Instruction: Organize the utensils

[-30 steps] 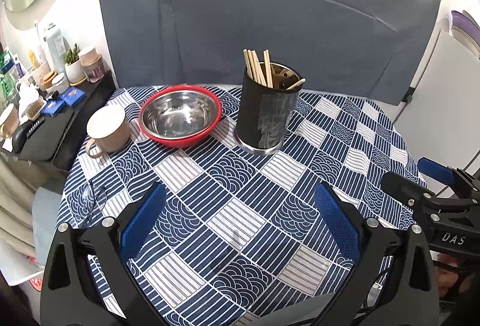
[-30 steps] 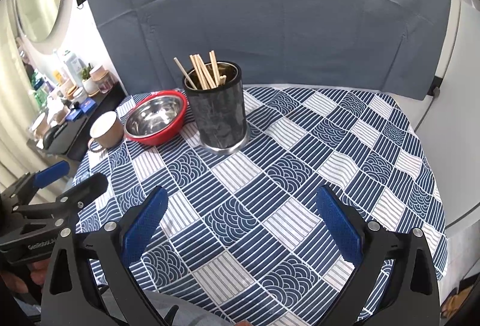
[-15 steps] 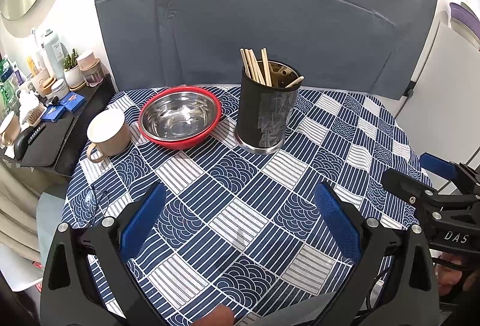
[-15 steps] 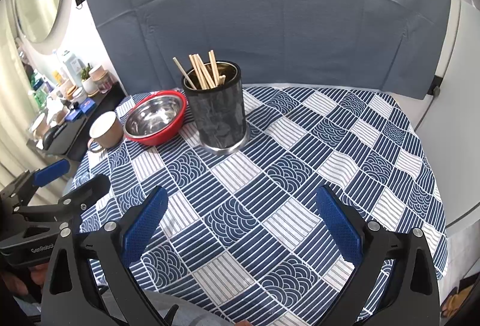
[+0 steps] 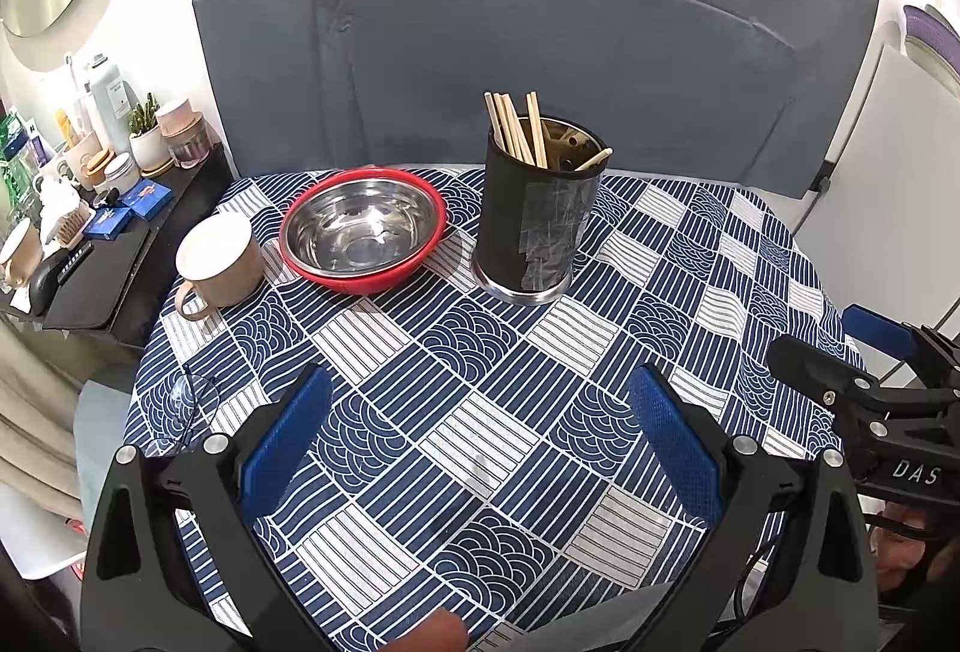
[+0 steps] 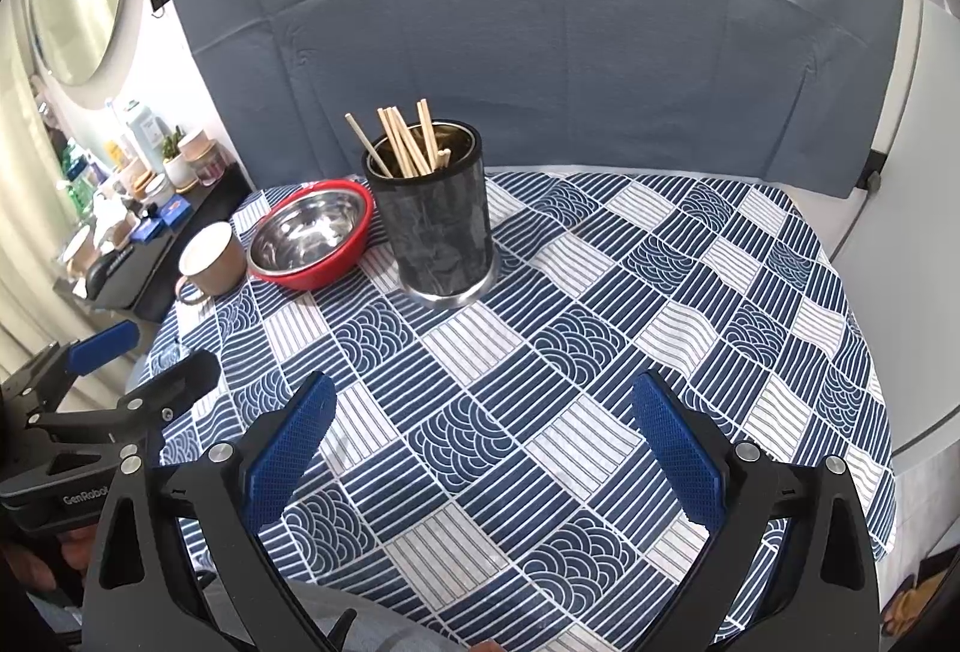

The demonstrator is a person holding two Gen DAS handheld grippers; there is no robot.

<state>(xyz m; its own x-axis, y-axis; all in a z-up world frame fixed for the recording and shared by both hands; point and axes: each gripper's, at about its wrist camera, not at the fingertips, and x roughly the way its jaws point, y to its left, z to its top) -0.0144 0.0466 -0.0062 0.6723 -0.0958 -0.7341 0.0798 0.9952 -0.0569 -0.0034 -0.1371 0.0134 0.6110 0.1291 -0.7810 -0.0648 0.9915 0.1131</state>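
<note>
A black cylindrical holder [image 5: 537, 226] stands upright on the table's far middle with several wooden chopsticks [image 5: 516, 130] sticking out; it also shows in the right wrist view [image 6: 441, 226] with the chopsticks [image 6: 405, 145]. My left gripper [image 5: 480, 430] is open and empty above the near table. My right gripper [image 6: 483, 427] is open and empty too, and shows at the right edge of the left wrist view [image 5: 840, 358]. The left gripper shows at the left edge of the right wrist view [image 6: 138, 364].
A red bowl with a steel inside [image 5: 363, 232] and a beige mug [image 5: 219, 262] stand left of the holder. The table has a blue patterned cloth [image 5: 480, 352]. Glasses [image 5: 186, 400] lie near its left edge. A cluttered side shelf [image 5: 78, 208] stands to the left. A grey backdrop [image 5: 510, 52] is behind.
The left wrist view has shifted slightly, backing off and up from the table. The right gripper has barely moved. Both grippers stay open and empty.
</note>
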